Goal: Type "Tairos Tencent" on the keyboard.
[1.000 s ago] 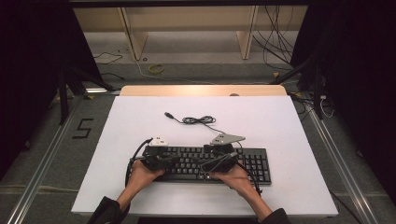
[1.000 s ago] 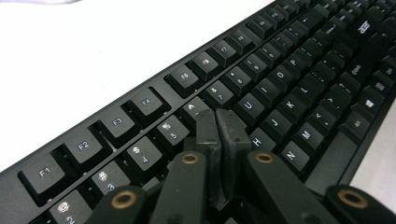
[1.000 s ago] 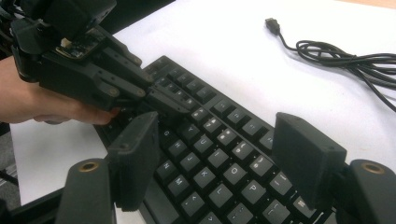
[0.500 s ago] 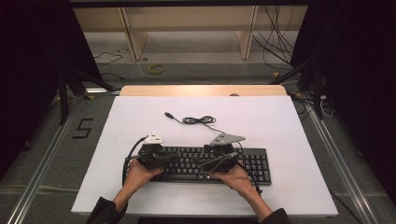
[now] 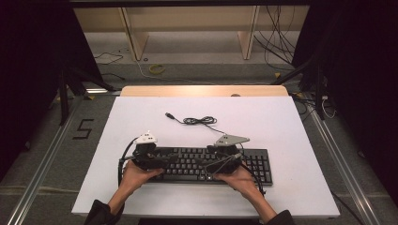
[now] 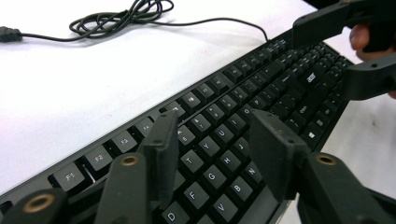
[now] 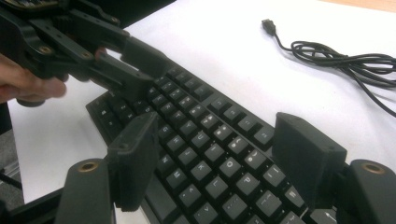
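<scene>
The left gripper (image 6: 212, 154) has just been opening its jaws, and in the left gripper view they now stand apart above the letter rows of the flat black plastic keyboard (image 5: 206, 162), with keys showing in the gap and neither pad pressing on anything. A second ago, in the high view, this gripper sat lower and closer against the keyboard's left end; now it has lifted slightly off it. I read that as a release: the left end of the keyboard has been let go and rests on the white table top (image 5: 281, 122) on its own.

The right gripper (image 7: 229, 154) is also spread wide, its two pads hovering over the right half of the keys without touching them, so it grasps nothing either. From that gripper the keyboard lies directly beneath and ahead of the jaws, and the left gripper shows across it at the far end.

Beyond both grippers, past the keyboard's far edge, the thin black cable (image 5: 199, 121) lies in a loose coil with its plug (image 5: 169, 115) free on the table, plugged into nothing.

No box, tray or other container is on the table, so nothing is held in one.
</scene>
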A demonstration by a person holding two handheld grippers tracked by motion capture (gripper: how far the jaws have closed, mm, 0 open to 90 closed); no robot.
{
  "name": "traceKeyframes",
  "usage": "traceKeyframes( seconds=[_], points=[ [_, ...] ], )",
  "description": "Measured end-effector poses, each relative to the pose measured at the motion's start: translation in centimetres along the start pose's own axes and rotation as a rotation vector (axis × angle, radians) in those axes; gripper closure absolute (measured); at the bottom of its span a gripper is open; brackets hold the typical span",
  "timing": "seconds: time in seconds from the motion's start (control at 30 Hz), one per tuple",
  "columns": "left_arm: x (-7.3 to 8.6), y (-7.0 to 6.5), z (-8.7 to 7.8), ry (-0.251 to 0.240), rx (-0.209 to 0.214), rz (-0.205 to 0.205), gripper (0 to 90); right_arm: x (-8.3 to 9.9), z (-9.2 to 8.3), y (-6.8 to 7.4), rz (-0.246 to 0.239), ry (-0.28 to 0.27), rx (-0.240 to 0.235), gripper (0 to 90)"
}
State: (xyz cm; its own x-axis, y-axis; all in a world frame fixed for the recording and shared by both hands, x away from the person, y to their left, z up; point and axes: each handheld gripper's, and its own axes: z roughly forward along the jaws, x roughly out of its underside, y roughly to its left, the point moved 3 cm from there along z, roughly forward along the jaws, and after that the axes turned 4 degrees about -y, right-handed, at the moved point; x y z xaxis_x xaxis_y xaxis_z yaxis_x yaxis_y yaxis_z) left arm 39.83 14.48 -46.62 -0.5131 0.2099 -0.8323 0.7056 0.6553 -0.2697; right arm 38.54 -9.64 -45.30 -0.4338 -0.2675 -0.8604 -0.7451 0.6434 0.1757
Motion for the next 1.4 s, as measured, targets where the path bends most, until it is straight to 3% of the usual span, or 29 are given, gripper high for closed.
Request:
traceKeyframes(
  seconds=[0.33, 0.63, 1.4],
  points=[
    [0.1, -0.2, -1.3, -0.045, 0.022, -0.021, 42.2, 0.6, -0.8, -0.3, 0.002, -0.002, 0.003, 32.7],
    [0.4, -0.6, -2.0, -0.076, 0.034, -0.005, 36.3, 1.2, -2.0, -0.5, 0.001, -0.025, 0.007, 32.8],
    [2.2, -1.6, -3.5, -0.111, 0.055, -0.019, 32.3, 2.8, -5.0, -0.6, 0.011, -0.085, 0.024, 33.0]
  ],
)
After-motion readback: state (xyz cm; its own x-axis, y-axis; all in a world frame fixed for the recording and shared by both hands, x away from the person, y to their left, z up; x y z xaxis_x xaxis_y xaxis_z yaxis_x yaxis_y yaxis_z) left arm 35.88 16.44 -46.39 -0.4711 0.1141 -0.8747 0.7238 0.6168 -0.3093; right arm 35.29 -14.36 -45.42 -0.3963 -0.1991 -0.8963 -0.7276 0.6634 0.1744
